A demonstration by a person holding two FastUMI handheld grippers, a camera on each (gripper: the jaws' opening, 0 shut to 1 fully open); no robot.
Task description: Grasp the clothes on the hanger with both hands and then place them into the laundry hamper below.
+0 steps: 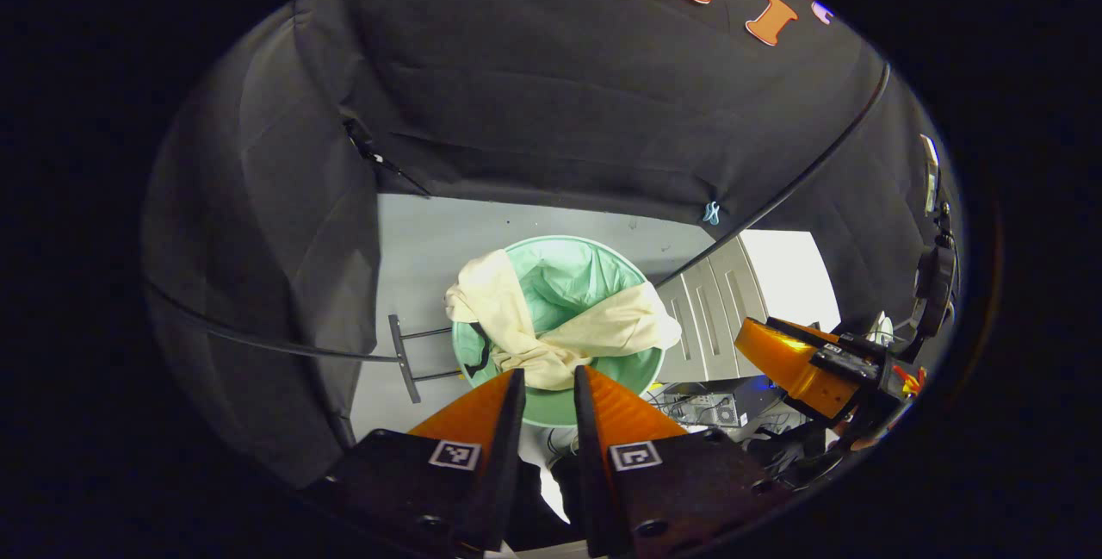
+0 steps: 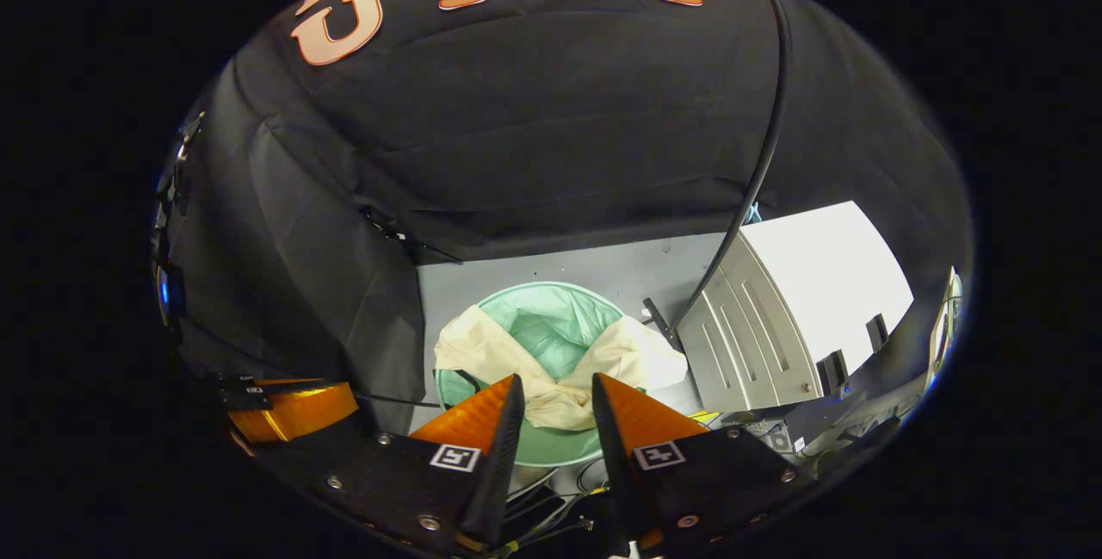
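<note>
A cream garment [image 1: 551, 326] lies draped across the rim of the round green laundry hamper [image 1: 564, 279] on the grey floor below. My left gripper [image 1: 548, 378] hangs well above it, open, nothing between its fingers. Seen from the right gripper view, the same cream garment [image 2: 551, 369] sags over the green hamper [image 2: 551, 318], and my right gripper [image 2: 556, 385] is open and empty above it. The right gripper [image 1: 801, 361] shows at the right of the left gripper view. The left gripper [image 2: 293, 408] shows at the lower left of the right gripper view.
A black clothes-rack rail [image 1: 775, 189] curves across the booth, its foot [image 1: 405, 361] standing left of the hamper. A grey drawer cabinet [image 1: 715, 309] stands right of the hamper, with cables and equipment [image 1: 715, 408] at its base. A black cloth wall closes the back.
</note>
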